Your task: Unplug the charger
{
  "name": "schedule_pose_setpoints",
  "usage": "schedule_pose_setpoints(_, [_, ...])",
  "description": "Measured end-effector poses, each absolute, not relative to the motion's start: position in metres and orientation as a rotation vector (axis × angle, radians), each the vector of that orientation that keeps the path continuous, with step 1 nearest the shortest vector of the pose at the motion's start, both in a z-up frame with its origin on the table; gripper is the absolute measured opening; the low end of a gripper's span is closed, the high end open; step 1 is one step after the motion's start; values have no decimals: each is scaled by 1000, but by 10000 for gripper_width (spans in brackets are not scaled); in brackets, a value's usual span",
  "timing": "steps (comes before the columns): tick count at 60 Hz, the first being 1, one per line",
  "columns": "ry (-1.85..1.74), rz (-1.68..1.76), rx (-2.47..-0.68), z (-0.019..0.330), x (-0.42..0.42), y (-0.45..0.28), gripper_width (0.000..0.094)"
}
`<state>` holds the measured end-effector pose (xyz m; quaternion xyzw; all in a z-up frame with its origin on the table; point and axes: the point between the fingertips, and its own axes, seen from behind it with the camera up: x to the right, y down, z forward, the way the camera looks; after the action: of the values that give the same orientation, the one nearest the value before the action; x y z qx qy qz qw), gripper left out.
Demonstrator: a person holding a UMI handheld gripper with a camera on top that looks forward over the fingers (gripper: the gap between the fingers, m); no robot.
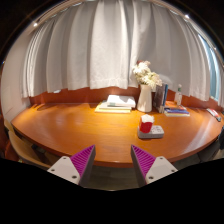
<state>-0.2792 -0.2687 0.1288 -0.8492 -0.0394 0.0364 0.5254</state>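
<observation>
Wooden table (70,128) beneath white curtains (100,45). Gripper (113,160) fingers spread wide, holding nothing. Red charger (146,126) stands on a white base well beyond the fingers, before a flower vase (146,95).

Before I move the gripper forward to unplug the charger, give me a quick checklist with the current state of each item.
1. Fingers free: ok. The gripper is open, nothing between its pads.
2. Charger located: cannot tell. No charger, cable or outlet is recognisable in the gripper view.
3. Nearest object: ok. A red cup on a white base stands on the wooden table, beyond the fingers and apart from them.
4. Path over the near table: ok. Bare wood ahead of the fingers.
5. Far-side things: ok, out of the way. White vase with flowers, folded white cloth and books sit near the curtain.
</observation>
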Motion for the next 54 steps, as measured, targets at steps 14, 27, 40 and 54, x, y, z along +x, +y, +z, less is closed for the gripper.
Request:
schedule_pose_setpoints(14, [-9,30,-2159,66,-211,-286,691])
schedule_pose_setpoints(27, [77,-30,-2174,47,-146,-227,680])
schedule_pose_setpoints(40, [67,22,-2117,51,-133,-119,683])
schedule_pose_setpoints(54, [15,58,-2101,47,-144,-46,611])
